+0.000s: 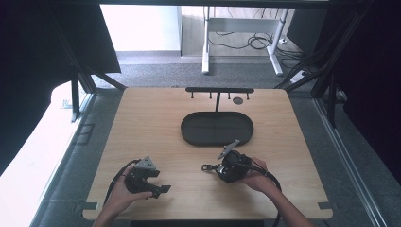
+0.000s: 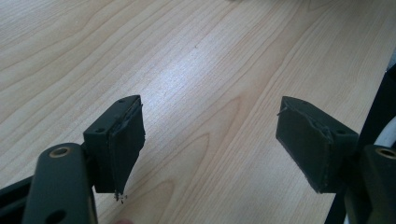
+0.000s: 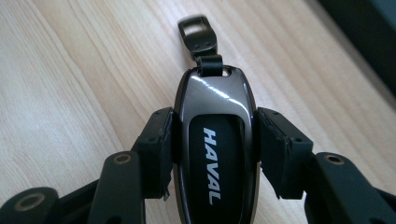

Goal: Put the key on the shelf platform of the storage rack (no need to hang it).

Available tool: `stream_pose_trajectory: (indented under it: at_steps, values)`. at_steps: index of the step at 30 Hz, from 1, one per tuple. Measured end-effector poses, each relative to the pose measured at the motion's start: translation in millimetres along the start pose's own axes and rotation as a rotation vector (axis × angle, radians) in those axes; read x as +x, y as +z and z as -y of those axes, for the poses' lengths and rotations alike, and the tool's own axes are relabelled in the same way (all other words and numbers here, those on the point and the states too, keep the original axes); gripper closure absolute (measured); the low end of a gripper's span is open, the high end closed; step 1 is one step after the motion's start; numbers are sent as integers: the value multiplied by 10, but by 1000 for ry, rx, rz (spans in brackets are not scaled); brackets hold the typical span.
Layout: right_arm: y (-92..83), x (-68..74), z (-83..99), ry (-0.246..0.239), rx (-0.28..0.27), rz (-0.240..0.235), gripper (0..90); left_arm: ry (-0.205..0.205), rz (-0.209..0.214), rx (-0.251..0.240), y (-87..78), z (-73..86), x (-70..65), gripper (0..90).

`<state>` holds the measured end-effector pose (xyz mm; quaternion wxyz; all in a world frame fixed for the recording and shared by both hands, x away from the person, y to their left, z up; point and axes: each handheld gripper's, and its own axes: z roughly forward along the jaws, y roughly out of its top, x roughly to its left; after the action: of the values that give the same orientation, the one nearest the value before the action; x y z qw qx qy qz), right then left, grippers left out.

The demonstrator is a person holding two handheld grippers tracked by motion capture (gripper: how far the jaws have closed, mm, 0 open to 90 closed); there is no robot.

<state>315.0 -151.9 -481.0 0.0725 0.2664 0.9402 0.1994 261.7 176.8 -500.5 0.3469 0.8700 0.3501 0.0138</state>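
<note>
my right hand-held gripper (image 3: 212,154) pinches the key fob (image 3: 212,140) by its sides, low over the bench (image 1: 156,132), strap loop (image 3: 197,30) forward, probably for hanging. left hand-held gripper (image 2: 210,149) waits spread, empty.

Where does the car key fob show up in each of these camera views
High view: the car key fob lies low and right of centre, in the right claw, its strap end pointing left.
Left gripper view: not in it; open left claw over bare wood.
Right gripper view: centre, pinched between both pads, strap tab at top.
Shared landmark: the wooden table.
</note>
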Motion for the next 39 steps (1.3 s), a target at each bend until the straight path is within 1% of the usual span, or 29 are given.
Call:
stream_pose_trajectory:
  at_steps: [1,2,7,8,10,11,13,17,18,19,24,30,36,37,39]
  values:
    - [0,0,0,0,0,0,491,-1,0,1,2,0,1,240]
    - [-35,-11,-8,8,-11,1,491,-2,-1,4,3,0,3,241]
    - [-90,-20,-33,3,-28,6,491,0,-1,0,-8,0,0,241]
    - [-110,-19,-42,4,-30,6,491,-7,-2,-11,-6,1,-6,242]
    - [-152,-20,-60,1,-42,17,492,-8,-2,-14,-12,0,-6,242]
    - [-173,-21,-70,7,-50,20,492,4,-4,-7,-21,-1,2,242]
    - [-212,-33,-84,4,-60,23,492,5,-4,-7,-24,-3,2,243]
    - [-298,-63,-118,4,-74,37,491,8,-4,-5,-21,-3,4,243]
    - [-341,-81,-136,4,-81,45,491,9,-4,-5,-21,-3,4,243]
    - [-341,-81,-136,4,-81,45,491,7,-3,-6,-22,-2,3,243]
    - [-434,-151,-190,20,-101,64,492,5,-4,-9,-33,-2,4,243]
    - [-476,-207,-234,25,-104,71,492,4,-3,-5,-28,-3,-2,243]
    - [-472,-293,-245,44,-103,73,491,4,-3,-3,-20,-2,3,243]
    - [-470,-308,-246,50,-105,74,492,-1,-3,-7,-15,-2,0,243]
    - [-467,-342,-248,56,-104,73,492,4,-4,-4,-17,-2,5,243]
